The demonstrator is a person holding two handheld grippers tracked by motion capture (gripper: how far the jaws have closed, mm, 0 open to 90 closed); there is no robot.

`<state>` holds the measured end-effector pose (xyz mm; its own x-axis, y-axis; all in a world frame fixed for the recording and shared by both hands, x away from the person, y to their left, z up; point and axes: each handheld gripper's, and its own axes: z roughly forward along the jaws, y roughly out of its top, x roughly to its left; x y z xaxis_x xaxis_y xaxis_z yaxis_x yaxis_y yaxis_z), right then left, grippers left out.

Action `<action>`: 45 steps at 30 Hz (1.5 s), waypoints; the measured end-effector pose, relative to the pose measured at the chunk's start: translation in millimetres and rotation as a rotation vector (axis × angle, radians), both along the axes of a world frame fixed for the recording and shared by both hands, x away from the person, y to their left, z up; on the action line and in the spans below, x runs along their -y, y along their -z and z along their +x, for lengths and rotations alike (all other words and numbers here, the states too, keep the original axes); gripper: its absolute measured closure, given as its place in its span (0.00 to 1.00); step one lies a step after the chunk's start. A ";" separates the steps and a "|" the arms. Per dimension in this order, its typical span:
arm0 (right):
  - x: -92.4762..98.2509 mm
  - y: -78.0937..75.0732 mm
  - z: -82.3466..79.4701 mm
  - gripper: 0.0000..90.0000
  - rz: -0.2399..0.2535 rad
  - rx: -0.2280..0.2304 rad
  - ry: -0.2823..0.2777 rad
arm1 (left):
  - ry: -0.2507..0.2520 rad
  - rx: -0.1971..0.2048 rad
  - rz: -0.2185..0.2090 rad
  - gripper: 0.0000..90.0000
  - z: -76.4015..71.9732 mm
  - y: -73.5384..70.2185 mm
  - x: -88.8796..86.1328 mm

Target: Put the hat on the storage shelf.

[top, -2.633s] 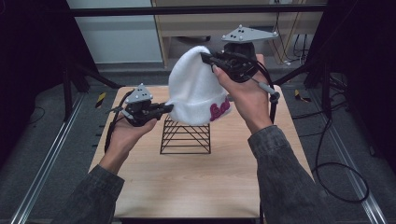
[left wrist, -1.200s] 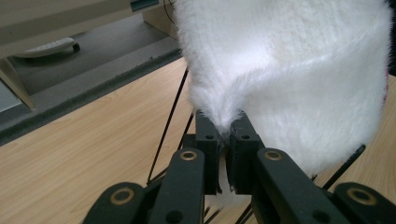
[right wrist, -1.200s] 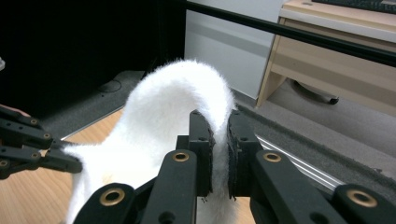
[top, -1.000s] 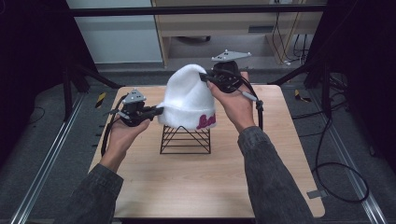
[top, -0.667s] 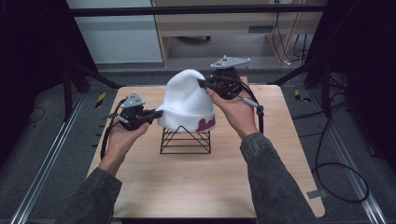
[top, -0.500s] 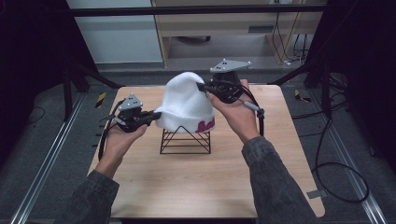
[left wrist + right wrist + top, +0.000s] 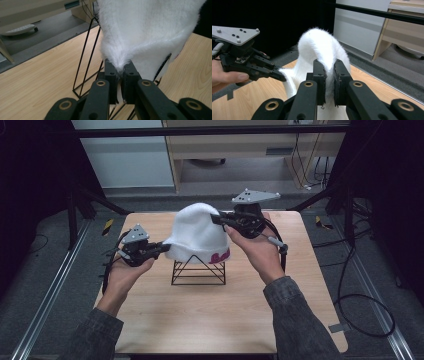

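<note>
A fuzzy white beanie (image 7: 196, 234) with pink lettering on its cuff is draped over a black wire stand (image 7: 198, 271) in the middle of the wooden table (image 7: 220, 320). My left gripper (image 7: 162, 248) is shut on the hat's left cuff edge; the left gripper view shows white fabric (image 7: 140, 32) pinched between its jaws (image 7: 119, 72). My right gripper (image 7: 218, 219) is shut on the hat's upper right side, and a fold of the beanie (image 7: 322, 47) sits between its jaws (image 7: 329, 67). The right gripper view also shows the left gripper (image 7: 280, 76) biting the cuff.
A wooden cabinet (image 7: 240, 145) and a white panel (image 7: 125, 155) stand beyond the table's far edge. Dark frame posts and cables (image 7: 360, 285) flank the table on the floor. Bare table surface lies in front of the stand.
The hat has come down over the wire stand, from held high above it to draped on it. Both grippers kept their grip; the right hand lowered and shifted slightly.
</note>
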<state>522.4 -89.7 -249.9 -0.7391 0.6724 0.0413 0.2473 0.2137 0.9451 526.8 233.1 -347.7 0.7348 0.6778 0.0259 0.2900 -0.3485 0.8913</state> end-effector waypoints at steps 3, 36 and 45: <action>-0.9 1.7 1.5 0.92 -0.022 0.000 0.011 | -0.002 -0.011 0.011 0.94 0.6 5.3 1.8; -12.9 63.1 22.5 0.91 -0.173 -0.107 0.040 | -0.034 -0.084 0.053 0.94 4.3 55.6 -13.9; -20.4 58.7 9.2 0.91 -0.193 -0.101 -0.003 | -0.013 -0.105 0.069 0.94 1.3 65.8 -13.8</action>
